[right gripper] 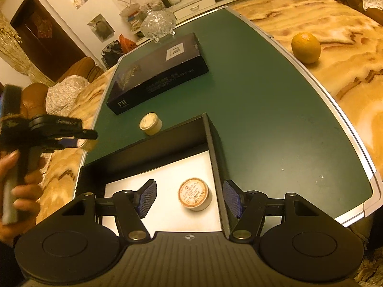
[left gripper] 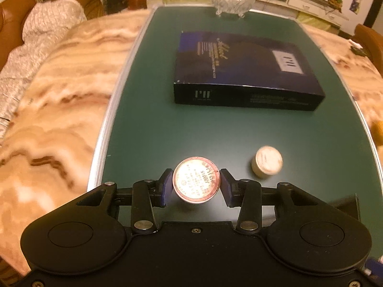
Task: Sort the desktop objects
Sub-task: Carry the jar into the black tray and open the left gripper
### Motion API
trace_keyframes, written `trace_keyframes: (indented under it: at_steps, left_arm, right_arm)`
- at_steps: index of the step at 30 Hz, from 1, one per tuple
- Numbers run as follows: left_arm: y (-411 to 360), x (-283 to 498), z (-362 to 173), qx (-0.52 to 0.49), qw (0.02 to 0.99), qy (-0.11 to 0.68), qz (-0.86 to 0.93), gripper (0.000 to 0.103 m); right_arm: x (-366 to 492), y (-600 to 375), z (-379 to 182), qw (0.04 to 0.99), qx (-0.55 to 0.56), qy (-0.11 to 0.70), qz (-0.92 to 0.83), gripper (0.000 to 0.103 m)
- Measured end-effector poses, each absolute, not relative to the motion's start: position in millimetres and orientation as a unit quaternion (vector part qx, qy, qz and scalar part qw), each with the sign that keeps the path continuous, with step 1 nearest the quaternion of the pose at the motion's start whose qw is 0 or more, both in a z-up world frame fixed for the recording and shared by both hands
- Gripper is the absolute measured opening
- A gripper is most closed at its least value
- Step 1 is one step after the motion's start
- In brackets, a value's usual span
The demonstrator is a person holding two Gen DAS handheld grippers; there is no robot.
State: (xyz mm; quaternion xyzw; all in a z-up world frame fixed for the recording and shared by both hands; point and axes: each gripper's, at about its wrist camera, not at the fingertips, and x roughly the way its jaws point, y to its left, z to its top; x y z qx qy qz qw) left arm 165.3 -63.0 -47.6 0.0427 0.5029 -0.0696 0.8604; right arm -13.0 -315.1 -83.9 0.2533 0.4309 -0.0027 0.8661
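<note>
Left gripper shut tight on a round tin, held up over the green mat, near edge. Right gripper wide open, holding nothing, low over the tray, with a second tin already inside. Small jar waiting just right of the held tin, box farther back. Could slip: smooth round sides, thin pads. Might roll off the mat if dropped.
</note>
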Motion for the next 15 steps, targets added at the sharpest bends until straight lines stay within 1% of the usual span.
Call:
trace_keyframes:
  at_steps: [5, 10, 15]
  left_arm:
    - [-60, 125, -42, 0.052, 0.855, 0.51, -0.084, 0.041]
    - [-61, 98, -61, 0.052, 0.839, 0.534, -0.09, 0.041]
    - [-62, 89, -84, 0.053, 0.824, 0.558, -0.084, 0.041]
  right_arm:
    - [-19, -310, -81, 0.865, 0.26, 0.43, 0.007, 0.065]
    - [-24, -303, -76, 0.867, 0.257, 0.426, 0.015, 0.065]
    - [-30, -298, -73, 0.868, 0.254, 0.425, 0.018, 0.065]
